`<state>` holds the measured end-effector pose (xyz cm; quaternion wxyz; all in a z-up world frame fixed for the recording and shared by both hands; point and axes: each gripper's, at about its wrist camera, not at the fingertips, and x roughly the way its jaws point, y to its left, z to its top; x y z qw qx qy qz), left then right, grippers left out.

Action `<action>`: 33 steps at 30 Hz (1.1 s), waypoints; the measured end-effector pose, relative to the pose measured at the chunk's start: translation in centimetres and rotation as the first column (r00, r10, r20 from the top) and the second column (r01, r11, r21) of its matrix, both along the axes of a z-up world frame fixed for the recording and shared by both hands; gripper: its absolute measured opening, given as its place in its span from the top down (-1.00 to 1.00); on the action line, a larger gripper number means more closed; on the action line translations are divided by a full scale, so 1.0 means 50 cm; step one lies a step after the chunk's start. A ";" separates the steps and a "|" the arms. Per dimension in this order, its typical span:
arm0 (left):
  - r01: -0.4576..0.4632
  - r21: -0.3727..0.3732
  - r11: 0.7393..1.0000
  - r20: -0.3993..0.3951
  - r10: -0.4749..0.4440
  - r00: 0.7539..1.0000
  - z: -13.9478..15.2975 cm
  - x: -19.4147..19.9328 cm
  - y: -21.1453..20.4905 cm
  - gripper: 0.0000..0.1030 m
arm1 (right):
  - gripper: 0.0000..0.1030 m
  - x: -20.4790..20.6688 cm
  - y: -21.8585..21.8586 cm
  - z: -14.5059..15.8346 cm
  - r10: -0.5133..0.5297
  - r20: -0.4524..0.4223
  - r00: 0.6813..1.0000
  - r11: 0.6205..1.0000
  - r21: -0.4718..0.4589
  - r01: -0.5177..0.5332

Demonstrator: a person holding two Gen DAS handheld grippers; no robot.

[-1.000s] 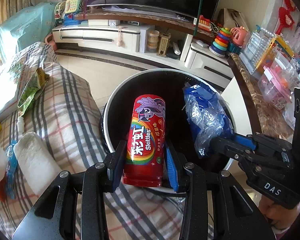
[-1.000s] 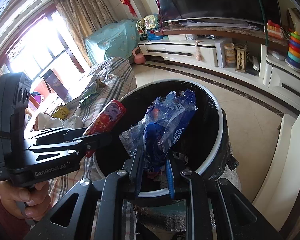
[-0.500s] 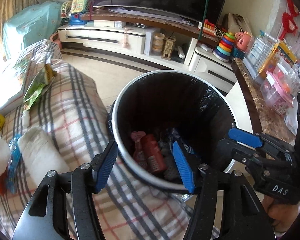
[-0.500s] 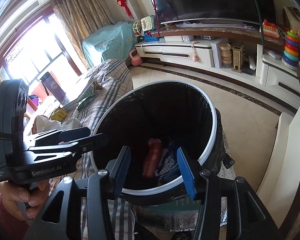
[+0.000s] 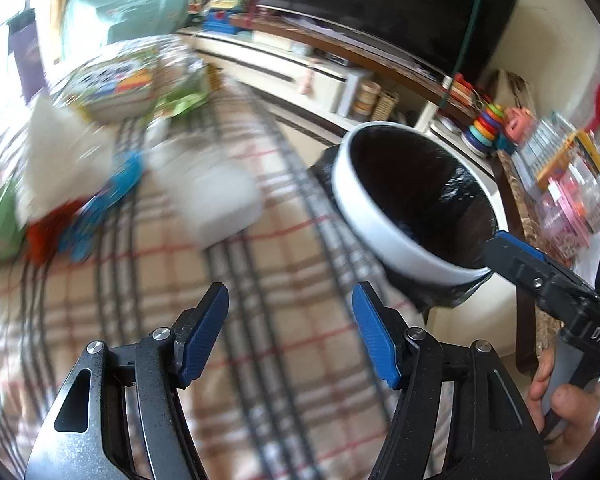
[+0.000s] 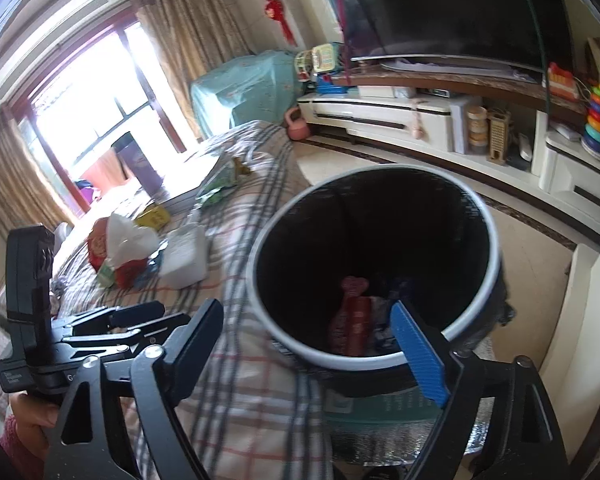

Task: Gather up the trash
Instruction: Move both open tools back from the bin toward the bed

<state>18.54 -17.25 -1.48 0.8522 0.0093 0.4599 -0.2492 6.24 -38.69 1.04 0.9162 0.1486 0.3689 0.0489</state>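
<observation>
The left gripper (image 5: pixel 290 328) hangs over the plaid-covered bed (image 5: pixel 260 280) just beside the trash bin (image 5: pixel 376 224), its blue-padded jaws opening with nothing between them. In the right wrist view the right gripper (image 6: pixel 312 344) is poised at the bin's (image 6: pixel 480 304) near rim, jaws opening wide and empty, one blue pad over the rim and the other over the plaid cover (image 6: pixel 252 384). On the right gripper's body the letters "DAS" can be read in the left wrist view; the label on the left gripper's body is too small and partly hidden to read.

Inside the bin, which has a white rim and a black liner, a red candy tube (image 6: pixel 354 328) lies at the bottom on the side nearest the right gripper, its long axis running from the near rim toward the far wall; its print cannot be read. A pinkish item (image 6: pixel 354 286) sits just beyond it, and blue plastic (image 6: pixel 384 332) lies beside it.

Farther out on the bed, well apart from the bin, lie a white tissue pack (image 6: pixel 184 258), crumpled white paper (image 6: pixel 130 240), a red wrapper (image 6: pixel 130 274), a yellow packet (image 6: pixel 154 216) and a green snack bag (image 6: pixel 220 184); in the left wrist view these are motion-blurred. Beyond the bin stand a white TV cabinet (image 6: pixel 400 120) and a dark television (image 6: pixel 440 8).
</observation>
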 end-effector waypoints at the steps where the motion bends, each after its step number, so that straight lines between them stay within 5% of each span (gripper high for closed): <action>1: -0.011 -0.002 1.000 -0.004 0.011 1.000 -0.003 -0.002 0.013 -0.28 | -0.76 0.000 0.011 0.001 0.009 0.002 1.000 1.000 -0.002 -0.009; 18: -0.230 -0.019 0.973 -0.050 0.229 0.972 -0.038 -0.024 0.223 -0.44 | -0.84 0.015 0.162 -0.016 0.153 -0.010 0.988 0.988 -0.022 -0.153; 33: -0.308 -0.025 0.951 -0.058 0.306 0.950 -0.040 -0.010 0.302 -0.48 | -0.84 0.044 0.231 -0.028 0.227 -0.018 0.974 0.973 -0.033 -0.228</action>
